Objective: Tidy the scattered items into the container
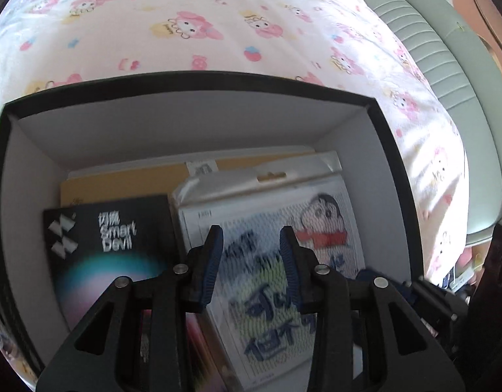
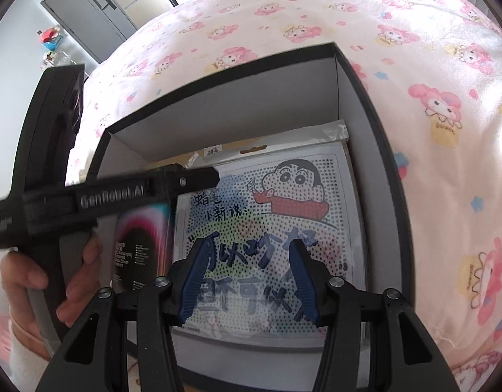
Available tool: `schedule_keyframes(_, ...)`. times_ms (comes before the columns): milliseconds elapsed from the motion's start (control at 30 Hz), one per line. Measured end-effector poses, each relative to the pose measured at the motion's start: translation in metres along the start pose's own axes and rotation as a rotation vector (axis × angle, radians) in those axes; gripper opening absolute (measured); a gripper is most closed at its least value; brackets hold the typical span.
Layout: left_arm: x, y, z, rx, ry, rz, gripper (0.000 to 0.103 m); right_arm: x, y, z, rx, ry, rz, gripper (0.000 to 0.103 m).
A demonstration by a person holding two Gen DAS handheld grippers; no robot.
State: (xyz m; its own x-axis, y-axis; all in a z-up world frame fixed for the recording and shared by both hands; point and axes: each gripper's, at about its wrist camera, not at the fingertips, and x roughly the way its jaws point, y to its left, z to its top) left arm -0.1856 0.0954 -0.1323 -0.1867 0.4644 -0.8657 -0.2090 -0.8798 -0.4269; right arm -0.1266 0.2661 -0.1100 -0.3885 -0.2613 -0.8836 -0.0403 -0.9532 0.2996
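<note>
A black box with white inner walls (image 1: pixel 185 124) (image 2: pixel 238 104) stands on the bed. Inside lie a clear packet with a cartoon-boy card (image 1: pixel 319 225) (image 2: pixel 277 202), a black "Smart Devil" carton (image 1: pixel 107 245) (image 2: pixel 143 238) to its left, and a yellow-brown envelope (image 1: pixel 127 186) under both. My left gripper (image 1: pixel 251 245) hovers over the seam between carton and packet, its jaws apart with nothing between them. From the right wrist view it reaches in from the left (image 2: pixel 211 176), held by a hand (image 2: pixel 32 277). My right gripper (image 2: pixel 247 261) hangs open above the packet's lower half.
The box sits on a white bedsheet printed with pink cartoon figures (image 1: pixel 185 26) (image 2: pixel 447 130). A pale green padded bed frame (image 1: pixel 447 65) runs along the right. A grey wardrobe (image 2: pixel 87 9) and a shelf with small items (image 2: pixel 52 39) stand beyond the bed.
</note>
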Motion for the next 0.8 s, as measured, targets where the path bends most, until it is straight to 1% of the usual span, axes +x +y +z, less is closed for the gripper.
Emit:
schedule_keyframes(67,-0.012,-0.002,-0.016,-0.02,-0.007,-0.009,0.037,-0.011,0.002,-0.002,-0.016,-0.024,-0.017,0.047)
schedule_keyframes(100,-0.02,-0.006,-0.026,-0.011,-0.023,0.016,0.037,-0.018,0.003,-0.004,-0.027,-0.04,-0.023,0.047)
schedule_keyframes(133,-0.029,-0.013,-0.036,0.021,-0.047,0.047,0.037,-0.025,0.002,-0.008,-0.041,-0.055,-0.025,0.047)
schedule_keyframes(167,-0.039,-0.02,-0.045,0.045,-0.074,0.063,0.037,-0.032,0.001,-0.01,-0.047,-0.063,-0.029,0.047)
schedule_keyframes(200,-0.05,-0.026,-0.053,0.052,-0.099,0.063,0.037,-0.038,-0.001,-0.012,-0.042,-0.07,-0.037,0.047)
schedule_keyframes(267,-0.073,-0.036,-0.066,0.056,-0.146,0.034,0.037,-0.052,-0.001,-0.017,-0.039,-0.096,-0.049,0.047)
schedule_keyframes(333,-0.093,-0.049,-0.076,0.073,-0.192,0.032,0.042,-0.064,0.005,-0.021,-0.058,-0.119,-0.053,0.047)
schedule_keyframes(400,-0.107,-0.062,-0.084,0.089,-0.224,0.014,0.041,-0.078,0.013,-0.025,-0.074,-0.146,-0.043,0.047)
schedule_keyframes(433,-0.119,-0.062,-0.09,0.092,-0.238,0.003,0.043,-0.086,0.018,-0.027,-0.084,-0.161,-0.037,0.047)
schedule_keyframes(533,-0.133,-0.074,-0.095,0.093,-0.274,-0.008,0.043,-0.106,0.031,-0.034,-0.108,-0.205,-0.046,0.047)
schedule_keyframes(633,-0.15,-0.076,-0.111,0.092,-0.319,0.002,0.043,-0.124,0.044,-0.044,-0.125,-0.233,-0.02,0.047)
schedule_keyframes(700,-0.156,-0.073,-0.119,0.082,-0.339,0.013,0.043,-0.128,0.055,-0.051,-0.148,-0.243,-0.005,0.047)
schedule_keyframes(800,-0.16,-0.062,-0.13,0.059,-0.348,0.02,0.043,-0.123,0.072,-0.056,-0.186,-0.219,0.021,0.047)
